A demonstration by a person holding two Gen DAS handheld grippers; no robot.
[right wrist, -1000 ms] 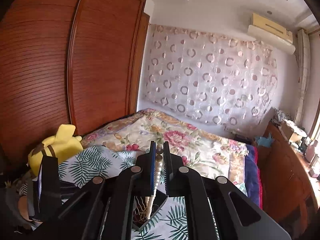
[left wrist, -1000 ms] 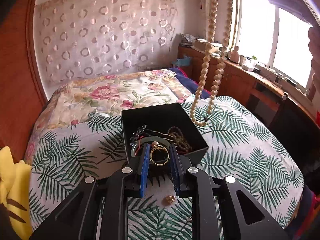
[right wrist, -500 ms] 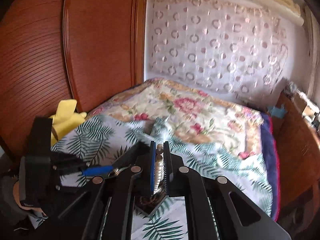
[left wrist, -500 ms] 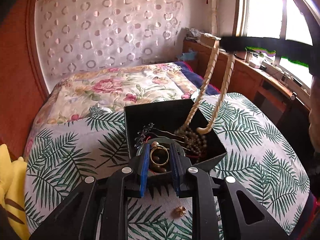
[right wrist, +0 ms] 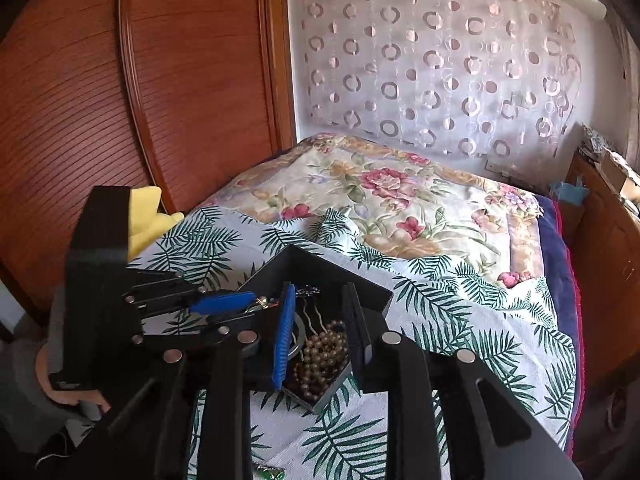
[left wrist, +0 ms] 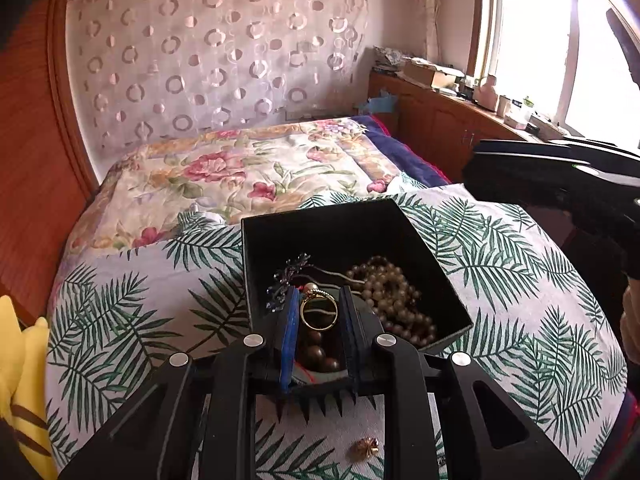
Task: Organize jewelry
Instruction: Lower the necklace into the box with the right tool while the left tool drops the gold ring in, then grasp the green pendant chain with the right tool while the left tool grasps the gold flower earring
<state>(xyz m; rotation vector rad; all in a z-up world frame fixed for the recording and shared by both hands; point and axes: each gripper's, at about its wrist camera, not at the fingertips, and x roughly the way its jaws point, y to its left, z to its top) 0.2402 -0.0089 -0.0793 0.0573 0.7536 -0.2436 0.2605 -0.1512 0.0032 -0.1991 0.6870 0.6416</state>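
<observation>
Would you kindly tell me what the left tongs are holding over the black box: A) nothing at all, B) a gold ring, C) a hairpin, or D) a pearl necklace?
B: in the left wrist view the left tongs are shut on a gold ring above the black box, while the pearl necklace lies piled inside it.
</observation>
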